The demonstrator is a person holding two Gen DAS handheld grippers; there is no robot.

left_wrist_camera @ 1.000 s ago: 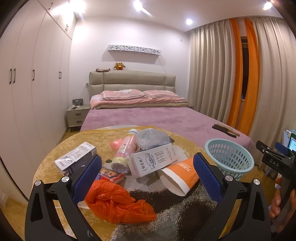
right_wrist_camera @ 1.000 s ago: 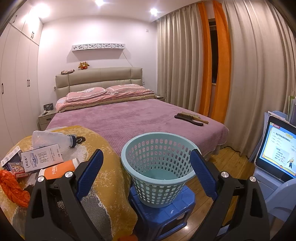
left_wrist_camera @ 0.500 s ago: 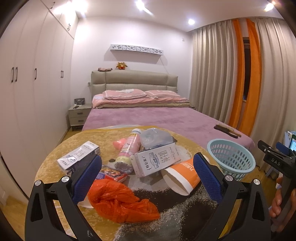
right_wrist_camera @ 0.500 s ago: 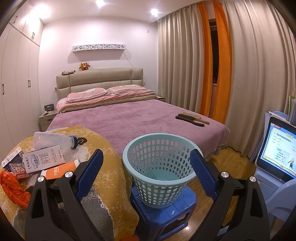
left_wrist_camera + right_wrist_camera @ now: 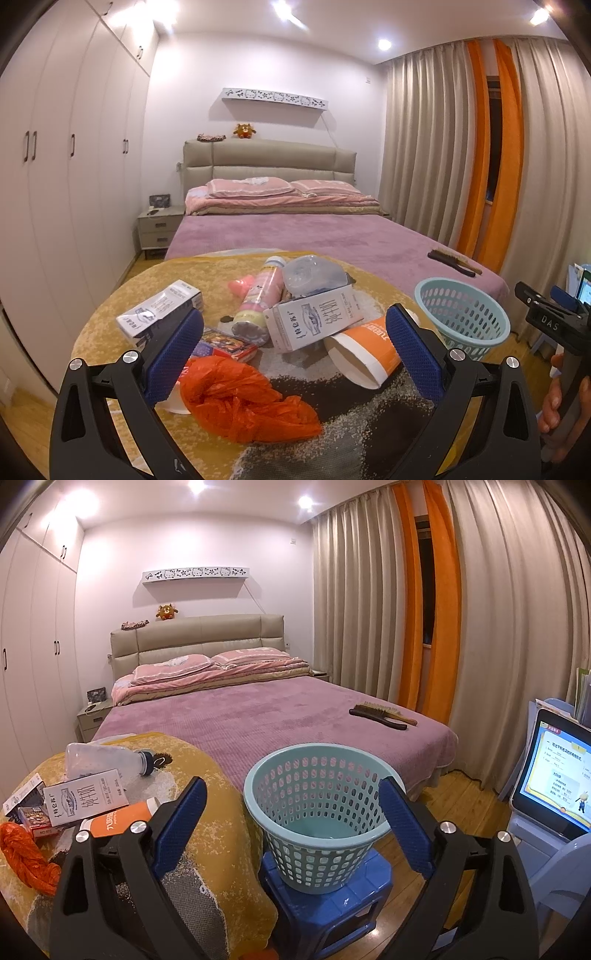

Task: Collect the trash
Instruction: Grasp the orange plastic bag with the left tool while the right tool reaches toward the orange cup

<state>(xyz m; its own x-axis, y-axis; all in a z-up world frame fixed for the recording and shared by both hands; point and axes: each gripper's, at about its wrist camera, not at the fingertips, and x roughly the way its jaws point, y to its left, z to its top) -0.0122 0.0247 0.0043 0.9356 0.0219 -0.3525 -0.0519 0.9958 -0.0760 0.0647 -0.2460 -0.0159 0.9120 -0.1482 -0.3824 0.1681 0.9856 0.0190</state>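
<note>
Trash lies on a round table with a yellow cloth: a crumpled orange plastic bag, a white milk carton, an orange and white paper cup on its side, a pink bottle, a clear plastic bottle, a white box and a small colourful packet. My left gripper hangs open above the bag and the cup, holding nothing. The right gripper is open in front of a light blue basket on a blue stool.
A bed with a purple cover stands behind the table, with a brush on it. White wardrobes line the left wall, curtains the right. A tablet screen sits at the right on a pale chair. A hand holds the right gripper's handle.
The left wrist view has shifted slightly, so the trash sits a little further right and up between the fingers. The basket has drifted slightly right in the right wrist view. Both grippers stay open.
</note>
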